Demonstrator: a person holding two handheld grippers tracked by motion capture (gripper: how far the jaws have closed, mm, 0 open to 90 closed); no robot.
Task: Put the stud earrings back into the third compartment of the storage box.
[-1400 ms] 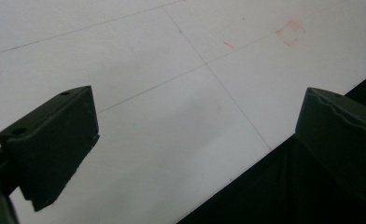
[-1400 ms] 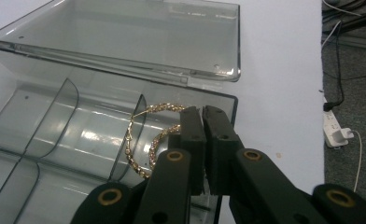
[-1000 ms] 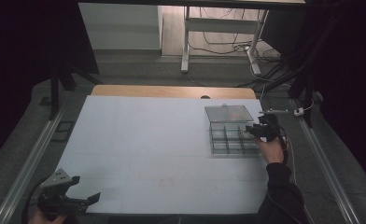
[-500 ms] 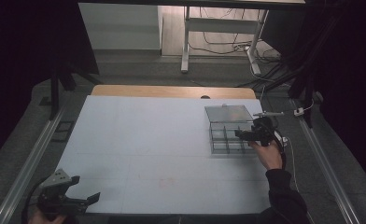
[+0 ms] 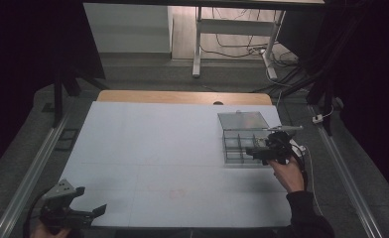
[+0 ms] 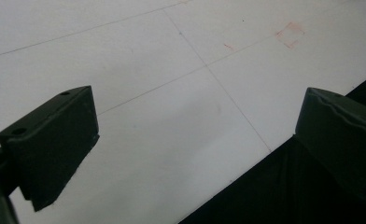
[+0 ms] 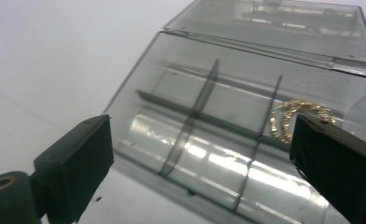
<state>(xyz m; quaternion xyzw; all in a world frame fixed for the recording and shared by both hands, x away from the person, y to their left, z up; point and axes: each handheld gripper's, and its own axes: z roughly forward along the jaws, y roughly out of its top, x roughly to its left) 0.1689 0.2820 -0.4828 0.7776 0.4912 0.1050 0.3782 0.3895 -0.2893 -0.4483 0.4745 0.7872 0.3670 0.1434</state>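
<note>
A clear grey compartment box [image 5: 242, 141] stands on the right side of the white table [image 5: 158, 144], with its lid [image 5: 242, 120] folded open behind it. In the right gripper view a gold chain [image 7: 295, 116] lies in the right-hand compartment of the box [image 7: 209, 126]. My right gripper [image 5: 252, 151] hovers over the box's near right corner, pointing left. Its jaws [image 7: 202, 140] have just been opening and now stand wide, with nothing gripped between them. My left gripper [image 5: 91, 204] rests at the table's front left corner, open [image 6: 195, 121] and empty.
A faint red square mark [image 6: 289, 35] is drawn on the table near the front middle [image 5: 170, 191]. Metal rails [image 5: 31, 168] run along both sides of the table. A desk frame and cables [image 5: 262, 47] stand on the floor beyond.
The right gripper has drawn back from the box's right side, toward the person and slightly left, and its jaws have opened. The left gripper has stayed put.
</note>
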